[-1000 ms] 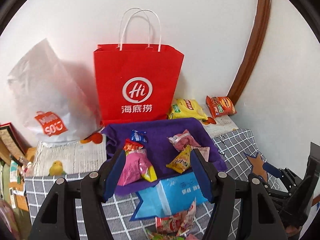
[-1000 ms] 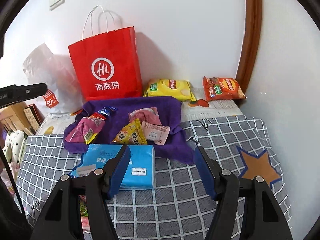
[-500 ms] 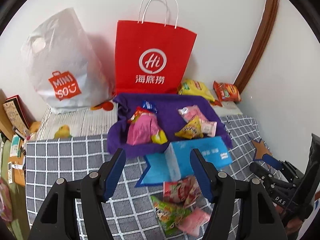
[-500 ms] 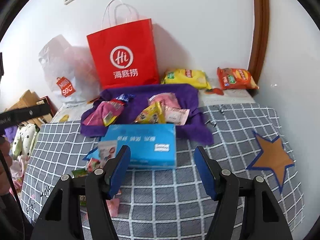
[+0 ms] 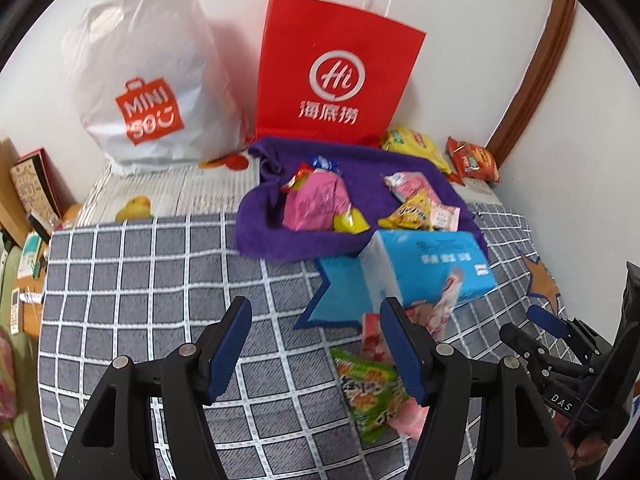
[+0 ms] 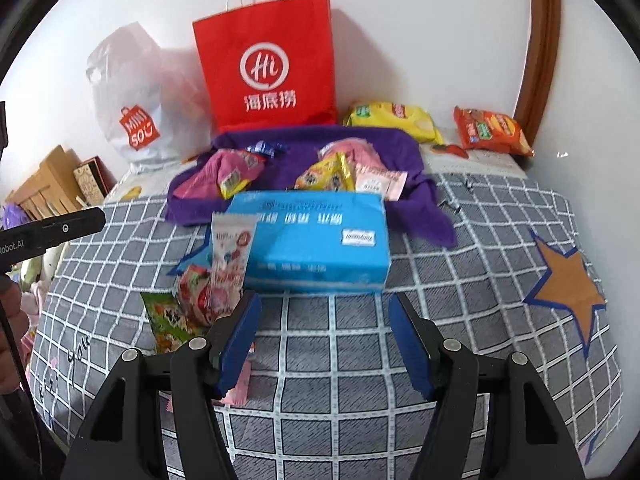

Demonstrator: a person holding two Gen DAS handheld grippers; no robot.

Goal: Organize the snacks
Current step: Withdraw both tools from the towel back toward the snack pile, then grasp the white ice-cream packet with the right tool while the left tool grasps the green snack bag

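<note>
Several snack packets lie on a purple cloth (image 5: 264, 236) (image 6: 404, 148): a pink bag (image 5: 316, 204) (image 6: 208, 176), a yellow packet (image 5: 412, 212) (image 6: 324, 176) and a pale pink packet (image 6: 380, 180). A blue tissue pack (image 5: 432, 264) (image 6: 320, 236) lies in front of the cloth. A green packet (image 5: 368, 392) (image 6: 164, 320) and red-and-white packets (image 6: 228, 256) lie left of the pack. My left gripper (image 5: 316, 348) is open and empty above the checked cover. My right gripper (image 6: 324, 340) is open and empty in front of the tissue pack.
A red paper bag (image 5: 336, 76) (image 6: 268, 60) and a white MINISO plastic bag (image 5: 148, 80) (image 6: 136, 104) stand against the back wall. Yellow (image 6: 392, 118) and orange (image 6: 492, 130) chip bags lie at the back right. Boxes (image 5: 32, 188) stand at the left.
Both grippers have pulled back and up from the cloth. More of the checked cover and the packets in front of the tissue pack have come into view.
</note>
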